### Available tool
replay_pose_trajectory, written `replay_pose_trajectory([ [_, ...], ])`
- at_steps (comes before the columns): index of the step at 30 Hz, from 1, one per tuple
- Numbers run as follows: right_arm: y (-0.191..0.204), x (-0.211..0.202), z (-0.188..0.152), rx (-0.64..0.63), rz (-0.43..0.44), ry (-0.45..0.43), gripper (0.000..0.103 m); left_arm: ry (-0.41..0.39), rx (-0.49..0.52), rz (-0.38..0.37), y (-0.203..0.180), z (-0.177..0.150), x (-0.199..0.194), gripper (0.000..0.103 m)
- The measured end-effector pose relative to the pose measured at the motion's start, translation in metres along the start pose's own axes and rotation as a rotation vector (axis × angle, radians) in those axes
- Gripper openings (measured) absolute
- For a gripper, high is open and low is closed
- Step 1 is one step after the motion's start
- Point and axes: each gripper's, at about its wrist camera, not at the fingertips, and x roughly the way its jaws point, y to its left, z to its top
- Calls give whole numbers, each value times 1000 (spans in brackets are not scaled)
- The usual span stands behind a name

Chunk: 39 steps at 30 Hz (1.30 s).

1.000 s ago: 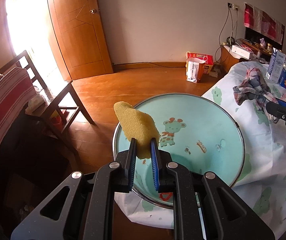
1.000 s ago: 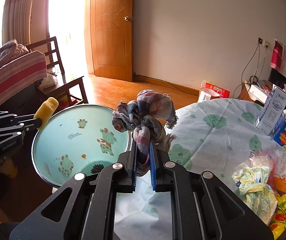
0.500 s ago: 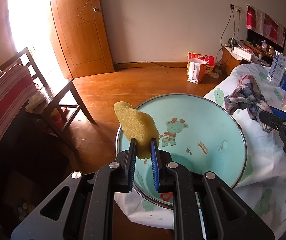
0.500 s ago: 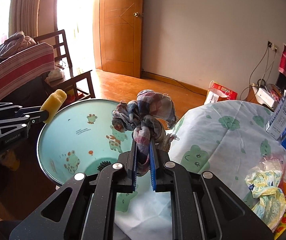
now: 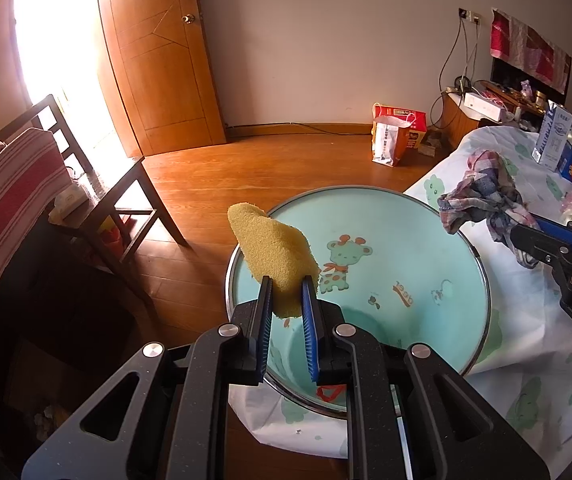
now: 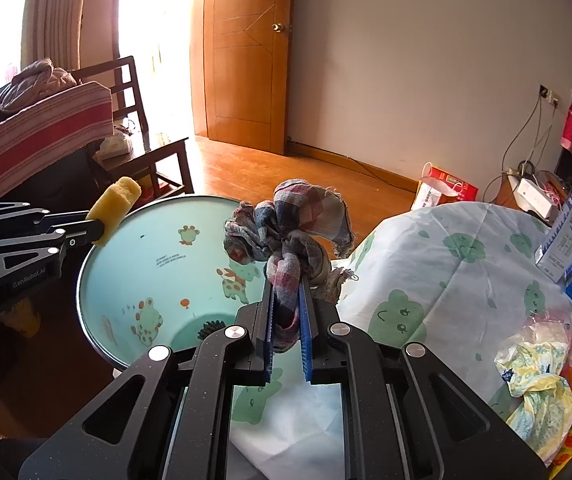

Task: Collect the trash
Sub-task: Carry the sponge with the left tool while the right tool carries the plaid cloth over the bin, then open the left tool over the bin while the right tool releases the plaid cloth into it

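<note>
The basin (image 5: 425, 240) sits below and ahead of both grippers, and that is what the drop depends on. The left gripper (image 5: 287, 308) is clamped on a yellow sponge (image 5: 272, 256), whose long axis runs up and away from the jaws, tilted left; in the right wrist view the sponge (image 6: 114, 208) hangs over the basin's near-left rim (image 6: 86, 264). The right gripper (image 6: 286, 312) is clamped on a knotted checked rag (image 6: 289, 232), bunched upright above the jaws — it hangs at the basin's right rim, where the rim meets the table. By my reading the left load is better placed for release; the rag needs to come further over the opening.

A small dark object (image 6: 210, 327) lies at the basin's bottom. The tablecloth (image 6: 445, 280), white with green animals, carries a milk carton (image 6: 569, 236) and crumpled plastic bags (image 6: 537, 376) — probably more to collect. Beyond is a wood floor (image 5: 266, 168), a door (image 5: 158, 52), a chair (image 5: 98, 184) and a paper bag (image 5: 397, 136) by the wall.
</note>
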Motion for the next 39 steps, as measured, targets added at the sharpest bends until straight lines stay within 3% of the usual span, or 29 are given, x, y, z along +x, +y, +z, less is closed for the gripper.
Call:
replay_pose_trajectory([
  [16, 6, 6, -1, -24, 24, 13, 13, 2, 9, -31, -4, -2, 2, 18],
  [17, 7, 7, -1, -24, 33, 16, 16, 3, 10, -35, -5, -3, 2, 20],
  [18, 7, 7, -2, -23, 41, 16, 20, 1, 10, -39, -6, -3, 2, 34],
  [19, 7, 7, -2, -21, 45, 15, 36, -4, 13, -40, -8, -3, 1, 44],
  [20, 7, 7, -2, -17, 45, 12, 46, -8, 20, -39, -10, -4, 1, 44],
  [25, 2, 0, -4, -2, 28, 13, 47, 1, 20, -38, -12, -6, 3, 58],
  [27, -4, -10, -5, 8, 3, 12, 47, 4, 14, -39, -16, -7, 5, 66],
  [34, -49, -81, -23, 66, -124, -33, 48, 30, 83, -105, -62, -16, 8, 67],
  [39, -111, -146, -62, 179, -301, -55, 54, 15, 158, -186, -116, -16, -1, 67],
])
